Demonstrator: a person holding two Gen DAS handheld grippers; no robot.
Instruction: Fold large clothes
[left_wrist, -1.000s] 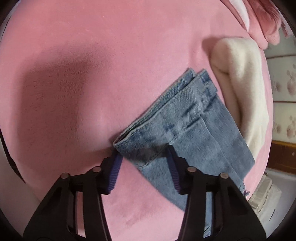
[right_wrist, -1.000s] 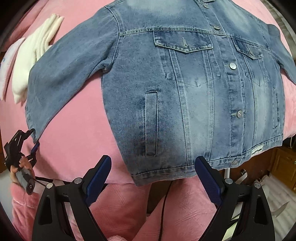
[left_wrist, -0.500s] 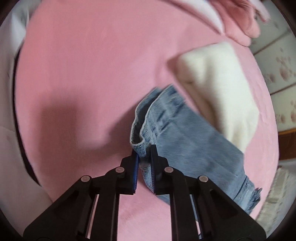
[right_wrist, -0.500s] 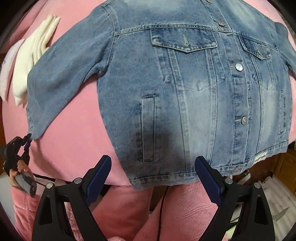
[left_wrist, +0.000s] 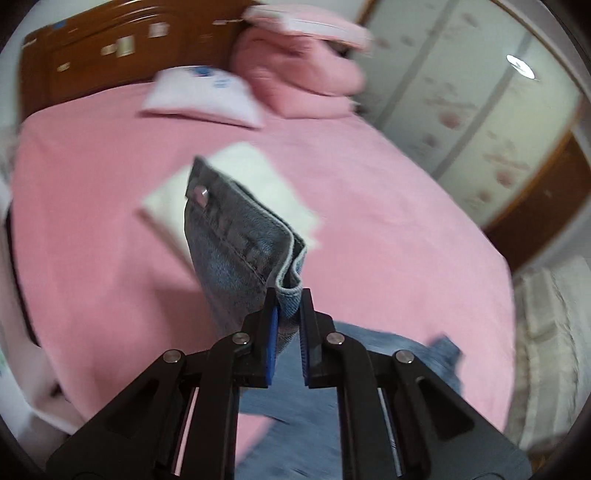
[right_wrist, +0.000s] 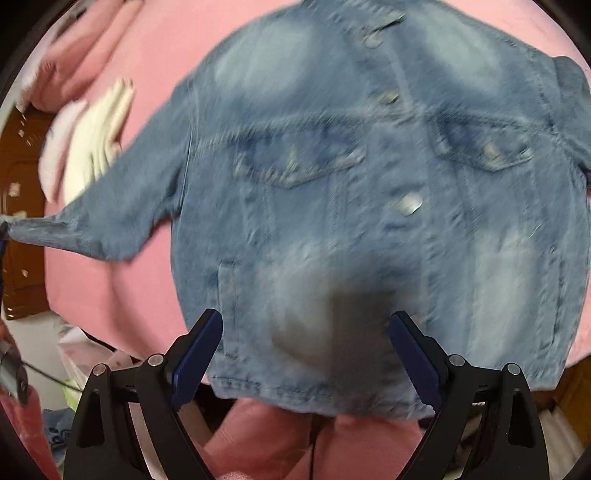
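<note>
So there's a denim jacket (right_wrist: 369, 206) spread front-up on a pink bedspread (left_wrist: 388, 221), buttons and both chest pockets facing up, filling most of the right wrist view. It's pretty blurry there, so small details are hard to make out.

The left gripper (left_wrist: 289, 295) is clamped on the sleeve cuff (left_wrist: 240, 236). The blue pads are pressed onto a folded bit of the cuff's edge, and the cuff stands up off the bed in the middle of the left wrist view, with a metal snap button (left_wrist: 201, 192) showing near its upper end. In the right wrist view, that sleeve stretches out to the left edge of the frame, pulled away from the jacket body.

The right gripper (right_wrist: 306, 343) has its jaws wide apart with nothing between them. It hangs over the jacket's hem at the bottom of the frame, and there's a dark shadow on the denim just above it.

Behind the cuff in the left view there's a folded white garment (left_wrist: 236, 192) lying on the bedspread. Further up are a white pillow (left_wrist: 199, 96), a stack of pink bedding (left_wrist: 303, 74), and a wooden headboard (left_wrist: 110, 55) at upper left. A wardrobe with pale patterned doors (left_wrist: 480, 110) is on the right.
</note>
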